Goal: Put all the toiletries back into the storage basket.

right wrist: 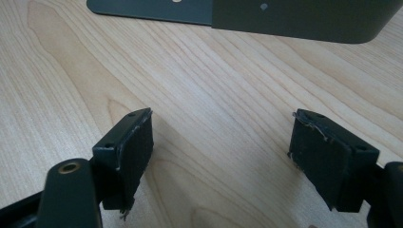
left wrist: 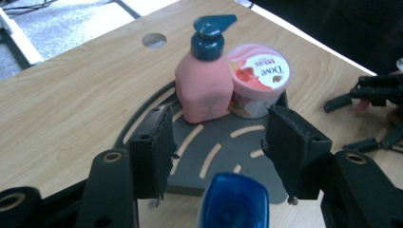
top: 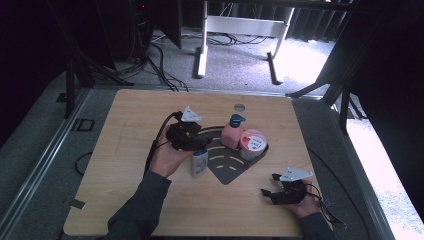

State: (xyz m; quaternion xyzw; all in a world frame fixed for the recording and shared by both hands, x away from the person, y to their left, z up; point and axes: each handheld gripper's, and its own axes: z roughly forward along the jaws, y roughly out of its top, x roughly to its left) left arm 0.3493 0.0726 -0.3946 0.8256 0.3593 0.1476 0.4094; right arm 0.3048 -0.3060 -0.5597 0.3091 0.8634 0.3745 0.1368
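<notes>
Bench (top: 125, 150): pale wood, visible grain, a round hole near the far edge.
Tray (left wrist: 223, 161): dark grey, fan-shaped, with curved slots.
Small bottle (left wrist: 234, 202): clear body, glossy blue cap; stands on the bench just beside the tray's near-left edge.
Left tool (left wrist: 216, 142): black padded jaws spread, above the blue cap, not touching.
Right tool (right wrist: 221, 142): jaws spread over bare wood, well apart from the small bottle.

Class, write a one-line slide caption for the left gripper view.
Open left gripper poised above a blue-capped bottle, facing a pink pump bottle and tub on a grey tray.
</notes>
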